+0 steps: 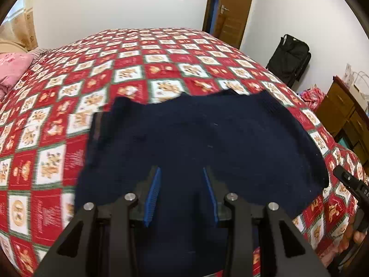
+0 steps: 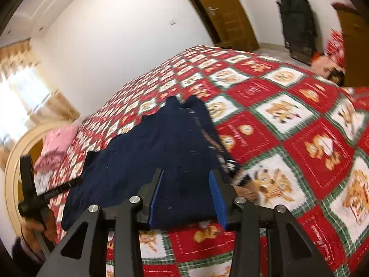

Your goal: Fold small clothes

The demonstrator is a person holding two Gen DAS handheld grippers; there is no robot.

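The dark navy knitted garment [image 1: 196, 143] lies spread at centre frame on the red-and-white patchwork bedspread [image 1: 57, 120]. Our left gripper [image 1: 181, 192] and right gripper [image 2: 187, 194] hover agape, empty; we'd pinch matching corners evenly.

White walls surround a bed [image 1: 69, 106] spread with a red checked quilt, with a wooden door [image 1: 233, 7], black suitcase [image 1: 289, 58], brown dresser [image 1: 341, 113], and bright curtained window [image 2: 20, 97].
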